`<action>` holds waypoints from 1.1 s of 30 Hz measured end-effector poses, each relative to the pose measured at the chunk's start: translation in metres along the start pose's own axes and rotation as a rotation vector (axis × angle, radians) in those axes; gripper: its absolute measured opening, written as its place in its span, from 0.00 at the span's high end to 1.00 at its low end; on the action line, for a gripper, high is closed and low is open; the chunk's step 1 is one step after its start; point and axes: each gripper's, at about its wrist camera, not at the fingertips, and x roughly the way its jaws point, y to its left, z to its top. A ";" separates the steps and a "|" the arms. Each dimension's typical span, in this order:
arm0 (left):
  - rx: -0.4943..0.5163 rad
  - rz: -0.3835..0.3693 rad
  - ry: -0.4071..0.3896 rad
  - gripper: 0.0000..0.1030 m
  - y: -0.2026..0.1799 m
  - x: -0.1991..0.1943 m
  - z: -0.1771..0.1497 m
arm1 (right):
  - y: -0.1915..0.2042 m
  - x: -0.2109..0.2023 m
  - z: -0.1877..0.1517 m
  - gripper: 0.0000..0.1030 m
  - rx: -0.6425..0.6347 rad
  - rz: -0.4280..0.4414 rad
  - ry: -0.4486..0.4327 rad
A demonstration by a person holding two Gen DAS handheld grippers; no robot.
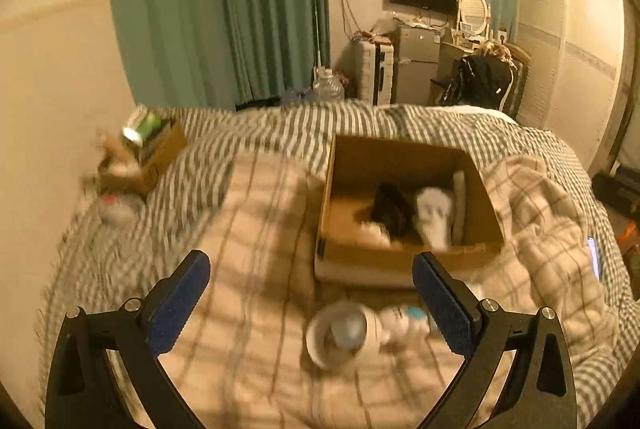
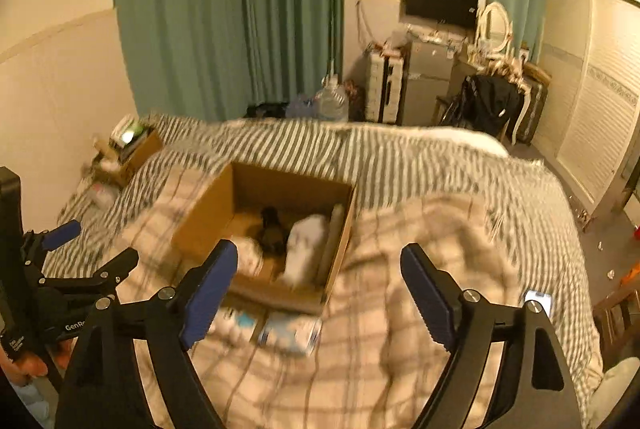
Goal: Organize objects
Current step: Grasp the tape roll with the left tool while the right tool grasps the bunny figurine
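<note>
- Left tool [image 1: 311, 269]: jaws spread wide, holding nothing, above the plaid blanket [image 1: 248, 229] on the bed.
- Right tool [image 2: 319, 261]: likewise released.
- White cup [image 1: 340, 335]: lies tipped between the left tool's fingers, near the bed's near edge; probably light, rigid and breakable; pinch across its rim wall.
- Small packets [image 2: 290, 335]: just before the box.
- Cardboard box [image 1: 404, 257]: mid-bed, open, holding soft dark and white items.

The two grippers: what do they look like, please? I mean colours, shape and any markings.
Both are alike. The left gripper and the right gripper have black frames whose arms curve and spread apart, joined with silver round bolts. Each finger carries a long, flat blue pad with a ribbed face. In the right wrist view the left gripper's body bears white lettering starting "GenRo". No cables show.
</note>
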 end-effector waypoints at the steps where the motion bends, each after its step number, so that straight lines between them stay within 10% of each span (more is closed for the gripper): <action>1: -0.007 0.005 0.012 0.00 -0.001 0.003 -0.009 | 0.004 0.007 -0.010 0.18 -0.013 0.000 0.029; 11: 0.082 0.050 0.228 0.00 -0.018 0.069 -0.086 | 0.036 0.084 -0.080 0.18 -0.152 -0.084 0.180; 24: 0.199 0.009 0.259 0.02 -0.048 0.113 -0.097 | 0.043 0.120 -0.094 0.18 -0.144 -0.082 0.256; 30: 0.158 -0.022 0.269 0.61 -0.041 0.114 -0.100 | 0.042 0.120 -0.094 0.18 -0.139 -0.075 0.252; 33: 0.127 -0.032 0.232 0.72 -0.036 0.100 -0.095 | 0.047 0.116 -0.094 0.18 -0.154 -0.071 0.234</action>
